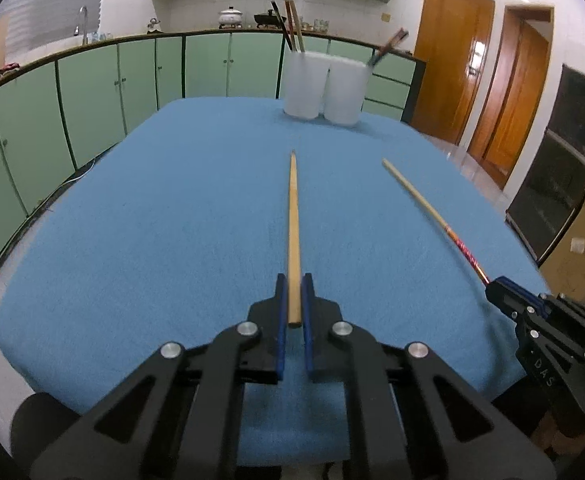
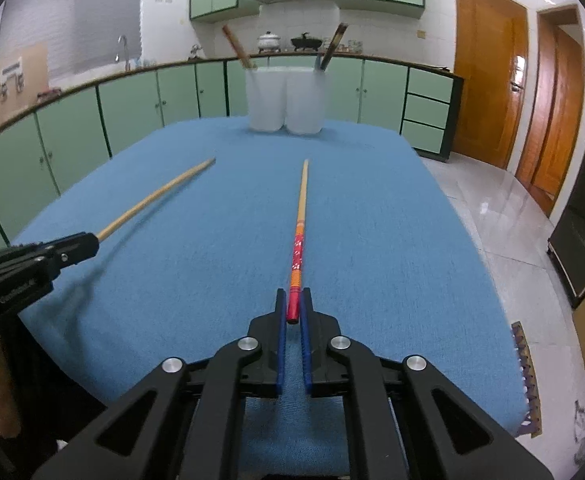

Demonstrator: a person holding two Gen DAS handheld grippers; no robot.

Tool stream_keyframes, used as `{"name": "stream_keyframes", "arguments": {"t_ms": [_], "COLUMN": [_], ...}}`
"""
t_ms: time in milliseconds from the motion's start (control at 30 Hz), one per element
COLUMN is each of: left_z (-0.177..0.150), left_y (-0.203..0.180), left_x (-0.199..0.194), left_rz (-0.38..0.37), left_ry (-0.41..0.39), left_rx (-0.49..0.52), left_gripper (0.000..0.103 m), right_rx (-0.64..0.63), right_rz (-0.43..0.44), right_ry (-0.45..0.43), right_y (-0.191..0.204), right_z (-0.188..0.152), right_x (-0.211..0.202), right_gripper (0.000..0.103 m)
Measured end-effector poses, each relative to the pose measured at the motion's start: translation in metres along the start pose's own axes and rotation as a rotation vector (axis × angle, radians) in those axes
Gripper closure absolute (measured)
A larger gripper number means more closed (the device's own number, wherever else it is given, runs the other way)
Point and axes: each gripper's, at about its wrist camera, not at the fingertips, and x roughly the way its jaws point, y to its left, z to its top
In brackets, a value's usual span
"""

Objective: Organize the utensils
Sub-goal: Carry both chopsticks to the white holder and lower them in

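Chopsticks sit in both of my grippers above the blue cloth-covered table. My left gripper is clamped on the thick end of a plain pale wooden chopstick, which points straight ahead over the cloth toward the far edge. My right gripper is pinched tight on the red end of a wooden chopstick with a red and orange patterned handle, likewise pointing forward. The two sticks are well apart, each clear of the cloth. At the table's far edge two translucent white plastic cups stand touching side by side; the left one holds dark and brown chopsticks, the right one a dark utensil leaning right. Green cabinets run behind.
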Motion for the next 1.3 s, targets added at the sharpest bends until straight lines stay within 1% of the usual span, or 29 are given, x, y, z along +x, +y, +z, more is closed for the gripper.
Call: {"name": "stream_keyframes", "arguments": {"t_ms": [100, 267, 400, 467, 533, 633, 733, 833, 967, 1300], "left_z": [0.018, 0.056, 0.090, 0.106, 0.124, 0.147, 0.163, 0.173, 0.188, 0.206], "left_y": [0.002, 0.003, 0.006, 0.006, 0.006, 0.006, 0.007, 0.010, 0.012, 0.014], "left_x": [-0.023, -0.056, -0.068, -0.070, -0.069, -0.067, -0.063, -0.059, -0.057, -0.058], "left_rz": [-0.019, -0.038, -0.057, -0.063, -0.076, -0.097, -0.109, -0.119, -0.116, -0.129], "left_ry": [-0.028, -0.089, -0.106, -0.105, -0.086, -0.060, -0.039, -0.018, -0.020, -0.006], "left_rx": [-0.021, -0.009, 0.010, 0.027, 0.041, 0.057, 0.071, 0.078, 0.090, 0.111], "left_gripper": [0.097, 0.097, 0.097, 0.097, 0.097, 0.097, 0.097, 0.097, 0.097, 0.097], "right_rx": [0.011, -0.013, -0.050, -0.071, -0.084, -0.081, -0.075, -0.084, -0.098, -0.098], "right_rz": [0.007, 0.018, 0.037, 0.048, 0.063, 0.084, 0.094, 0.095, 0.095, 0.122], "right_ry": [-0.037, -0.098, -0.104, -0.092, -0.060, -0.009, 0.037, 0.065, 0.097, 0.157], "right_y": [-0.003, -0.005, -0.004, -0.002, -0.003, -0.008, -0.014, -0.016, -0.015, -0.010], "right_z": [0.015, 0.058, 0.098, 0.117, 0.138, 0.165, 0.185, 0.199, 0.216, 0.244], "right_x": [-0.024, -0.063, -0.080, -0.083, -0.080, -0.072, -0.062, -0.055, -0.048, -0.047], "right_gripper": [0.097, 0.097, 0.097, 0.097, 0.097, 0.097, 0.097, 0.097, 0.097, 0.097]}}
